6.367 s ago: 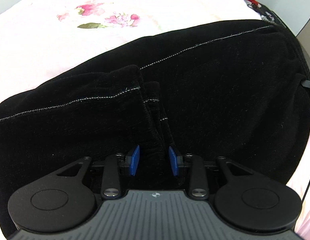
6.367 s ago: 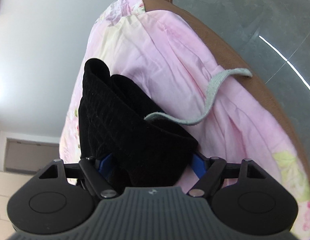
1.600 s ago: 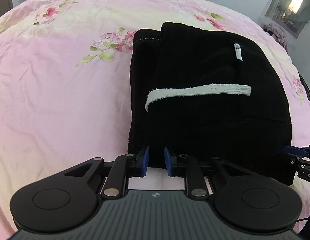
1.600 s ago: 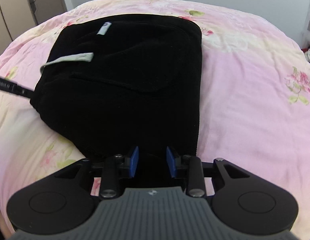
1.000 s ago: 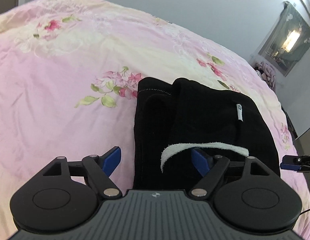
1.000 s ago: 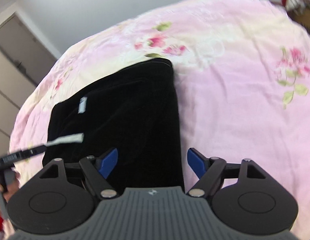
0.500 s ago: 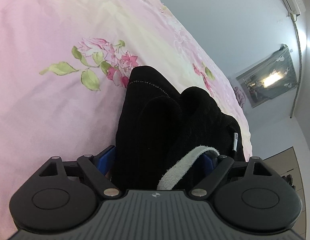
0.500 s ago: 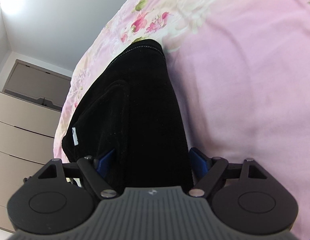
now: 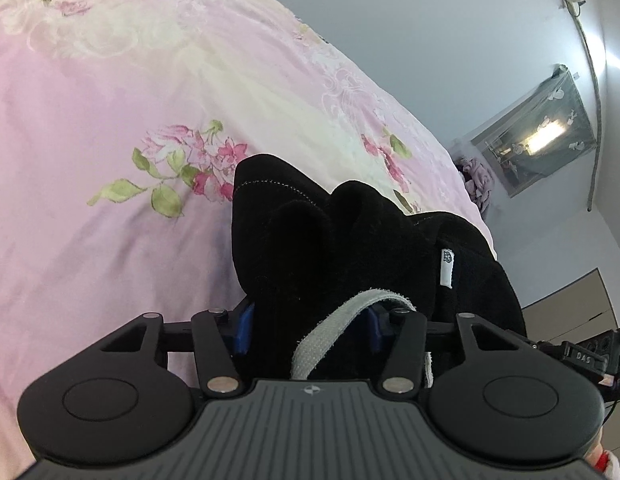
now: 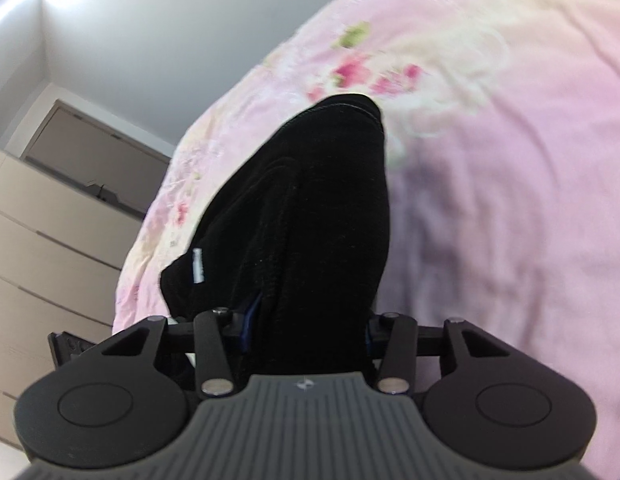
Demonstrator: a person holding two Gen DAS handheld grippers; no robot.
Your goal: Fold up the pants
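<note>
The black pants (image 9: 341, 240) are a thick folded bundle, raised at its near end above the pink floral bed sheet (image 9: 90, 220). My left gripper (image 9: 308, 330) is shut on the near end of the bundle, and a grey drawstring (image 9: 333, 328) hangs over it between the blue pads. A white label (image 9: 446, 268) shows on the bundle's right. In the right wrist view the pants (image 10: 317, 216) fill the middle, and my right gripper (image 10: 308, 332) is shut on their other near corner. The pads are mostly hidden by cloth.
The bed sheet (image 10: 509, 160) spreads to the right in the right wrist view. A beige chest of drawers (image 10: 42, 232) stands at the left. A framed picture (image 9: 537, 136) hangs on the grey wall, with a heap of cloth (image 9: 477, 180) below it.
Both grippers opened wide a second ago, went over the near edge of the folded pants and closed on it. The bundle's near end has since risen off the sheet.
</note>
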